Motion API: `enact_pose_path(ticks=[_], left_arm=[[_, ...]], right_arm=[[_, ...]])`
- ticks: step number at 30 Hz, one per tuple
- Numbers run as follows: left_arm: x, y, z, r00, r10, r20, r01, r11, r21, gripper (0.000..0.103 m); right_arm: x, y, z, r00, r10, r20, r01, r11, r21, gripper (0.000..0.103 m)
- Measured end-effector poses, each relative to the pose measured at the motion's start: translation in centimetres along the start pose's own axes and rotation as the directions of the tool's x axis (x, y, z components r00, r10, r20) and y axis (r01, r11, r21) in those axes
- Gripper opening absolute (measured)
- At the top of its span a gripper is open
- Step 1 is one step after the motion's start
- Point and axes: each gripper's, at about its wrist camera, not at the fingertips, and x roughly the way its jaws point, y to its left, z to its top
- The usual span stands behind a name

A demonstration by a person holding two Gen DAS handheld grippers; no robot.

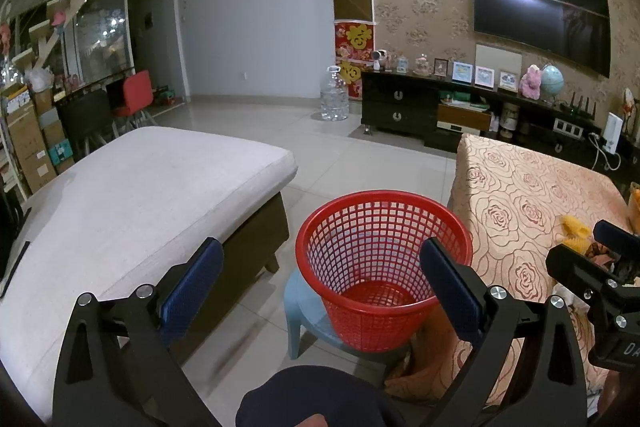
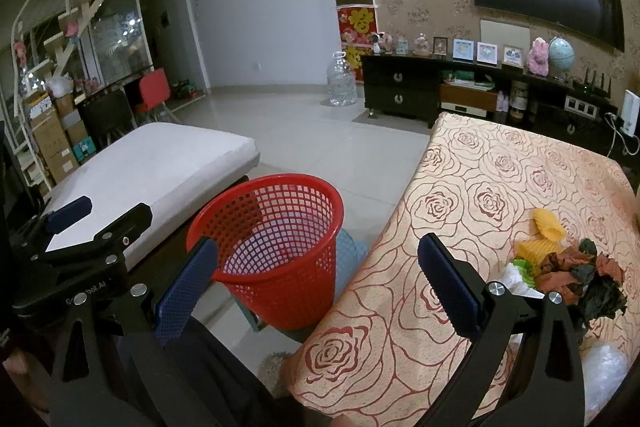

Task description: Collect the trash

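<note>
A red mesh basket [image 1: 380,267] stands on a blue stool [image 1: 308,319] between a grey ottoman and a table with a rose-pattern cloth [image 1: 520,199]; it also shows in the right wrist view [image 2: 276,247]. A pile of trash [image 2: 568,271] lies on the cloth at the right: yellow foam netting [image 2: 546,225], dark and rust crumpled wrappers, white and green scraps. My left gripper [image 1: 320,287] is open and empty, above and in front of the basket. My right gripper [image 2: 316,283] is open and empty over the table's left edge, left of the pile.
A grey ottoman [image 1: 120,207] stands left of the basket. A TV cabinet [image 1: 440,107] with frames and a globe lines the far wall under a TV. A water jug [image 1: 334,95] stands on the tiled floor. A clear plastic piece [image 2: 604,367] lies near the table's front right.
</note>
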Motion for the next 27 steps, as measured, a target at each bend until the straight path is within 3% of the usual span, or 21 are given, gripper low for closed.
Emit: enact_pose_path(ticks=[27], left_arm=[[0.2,0.3,-1.0,1.0,0.01,-0.005,-0.01,1.0,-0.01,0.095]], right_arm=[[0.4,0.2,-0.5,1.0,0.005,-0.007,-0.005,1.0,-0.001,0.097]])
